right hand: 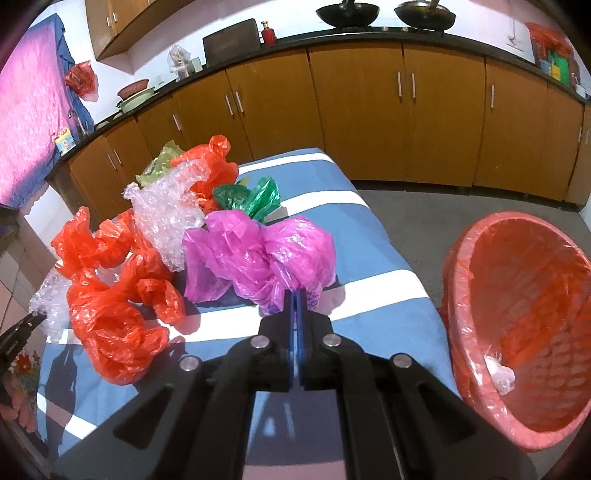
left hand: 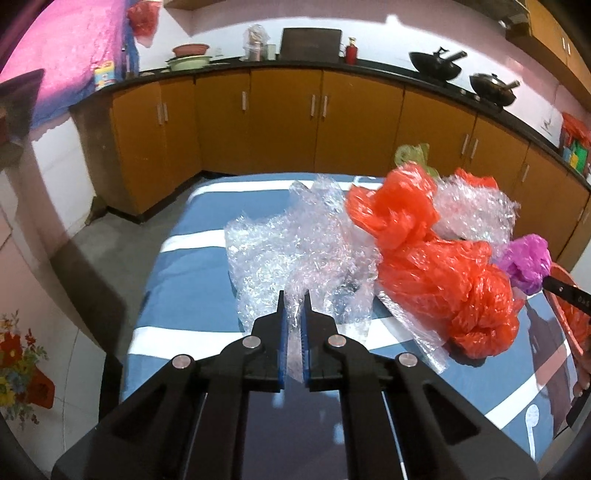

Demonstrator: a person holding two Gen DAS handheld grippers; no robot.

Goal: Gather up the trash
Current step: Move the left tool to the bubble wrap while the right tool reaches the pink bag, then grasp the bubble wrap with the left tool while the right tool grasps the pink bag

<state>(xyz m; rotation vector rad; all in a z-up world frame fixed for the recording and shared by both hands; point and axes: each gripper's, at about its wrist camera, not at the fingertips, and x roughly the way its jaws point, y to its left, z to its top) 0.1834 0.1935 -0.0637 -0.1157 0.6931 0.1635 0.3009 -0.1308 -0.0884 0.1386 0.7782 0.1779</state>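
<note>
Right tool (right hand: pixel 297 295) pinches the crumpled magenta plastic bag (right hand: pixel 258 254), left tool (left hand: pixel 294 301) the clear bubble wrap (left hand: pixel 295 243) (red-lined basket (right hand: pixel 458 280) nearly empty; most trash remains).

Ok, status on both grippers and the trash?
Left gripper shut on clear plastic wrap. Right gripper shut on magenta bag. Red-lined basket at right, open, nothing blocking.

I see a kitchen: orange-brown base cabinets (left hand: pixel 284 118) under a dark countertop (left hand: pixel 369 66) run along the far pale wall (right hand: pixel 480 18). Two black woks (right hand: pixel 347 14) sit on the counter. Grey floor (right hand: pixel 406 206) lies below; bright light falls on the striped blue tablecloth (left hand: pixel 192 295).
</note>
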